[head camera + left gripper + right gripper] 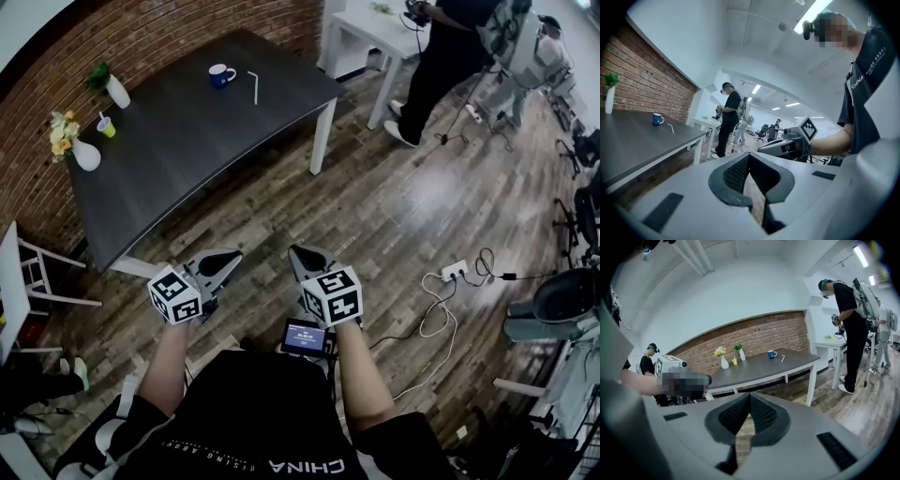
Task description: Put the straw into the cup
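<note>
You held both grippers low in front of your body, side by side and apart from one another, over the wooden floor (394,216). Your left gripper (221,263) had its jaws closed, pads meeting at the tips, with nothing between them. Your right gripper (306,257) was in the same condition: jaws together, nothing held. A small lit screen (305,336) sat at your waist, just behind the right gripper. Off to the right of that gripper, a white power strip (454,272) with trailing cables lay on the floor.

Ahead of both grippers stood the dark grey table (187,141), its near corner closest to the left gripper. Neither gripper touched it. Along the table's left edge, ahead and to the left of the left gripper, were three items:
- a white vase with yellow flowers (84,155);
- a small yellow-green cup (107,127) just beyond it;
- a second white vase with a green sprig (117,91) farther on.

The blue mug (221,75) stood upright at the table's far end, well apart from both grippers. The white straw (253,87) lay flat on the tabletop just beside the mug, on its right, not in it.

Beyond the table ran a brick wall (56,75). Far ahead and to the right of the right gripper were a white table (361,33) and a person in black (441,56) standing beside it.
</note>
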